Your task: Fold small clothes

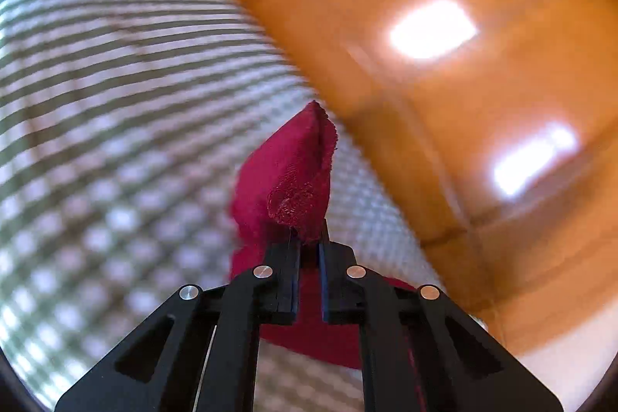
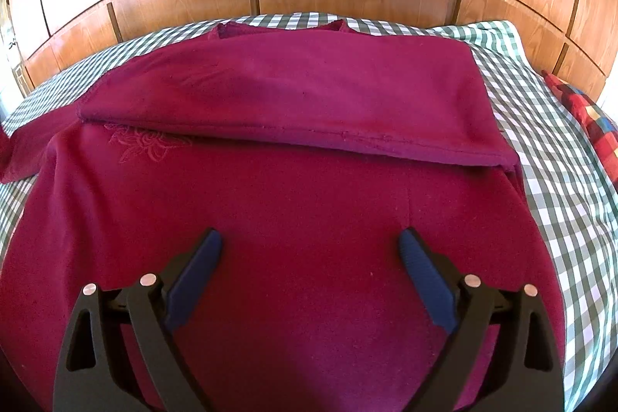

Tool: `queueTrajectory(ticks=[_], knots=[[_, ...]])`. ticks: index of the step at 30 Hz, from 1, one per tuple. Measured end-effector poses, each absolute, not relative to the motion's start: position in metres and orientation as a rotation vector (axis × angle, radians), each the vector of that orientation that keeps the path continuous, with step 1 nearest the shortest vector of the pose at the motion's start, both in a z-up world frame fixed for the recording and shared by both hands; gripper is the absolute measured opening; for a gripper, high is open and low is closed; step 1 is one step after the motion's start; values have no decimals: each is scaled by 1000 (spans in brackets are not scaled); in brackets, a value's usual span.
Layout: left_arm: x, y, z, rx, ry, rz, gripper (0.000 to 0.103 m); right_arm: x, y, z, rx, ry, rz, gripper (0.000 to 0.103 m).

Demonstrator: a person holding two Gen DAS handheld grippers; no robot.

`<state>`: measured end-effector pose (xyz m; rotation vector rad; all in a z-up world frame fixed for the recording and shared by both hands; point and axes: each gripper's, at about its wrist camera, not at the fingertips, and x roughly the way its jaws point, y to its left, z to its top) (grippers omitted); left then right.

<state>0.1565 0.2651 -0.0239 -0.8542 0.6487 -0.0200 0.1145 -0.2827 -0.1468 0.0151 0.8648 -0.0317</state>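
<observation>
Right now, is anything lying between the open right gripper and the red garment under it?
Nothing visible does. The right gripper is open directly over the red garment, with only bare fabric between its fingers. The patterned cushion lies off at the bed's edge. The left gripper already pinches a fabric edge.

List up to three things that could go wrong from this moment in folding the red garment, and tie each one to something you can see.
1. The left gripper pinches only a small bunched tip of the red garment; it might slip out mid-fold.
2. The right gripper is open above the cloth, pinning nothing, so a pull from the left could drag the folded-over flap askew.
3. The left view is motion-blurred; a fast swing may crease the fabric.
</observation>
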Motion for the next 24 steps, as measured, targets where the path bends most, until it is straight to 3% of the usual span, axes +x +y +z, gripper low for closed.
queueTrajectory(ticks=[7,14,18,19,21,24], knots=[[173,88,15,-633,696,-424,6,114,-286,-146,40,858,-19,93],[170,-57,-44,-349,890,-559,6,113,-292,-146,93,856,13,93],[166,-87,-76,-251,965,-551,7,116,-301,-141,154,875,54,93],[163,-88,-78,-237,962,-557,9,117,-305,-137,183,884,70,91],[160,-87,-80,-237,958,-577,22,122,-315,-126,303,892,139,79],[142,-81,-77,-234,934,-602,38,135,-320,-108,516,894,309,79]])
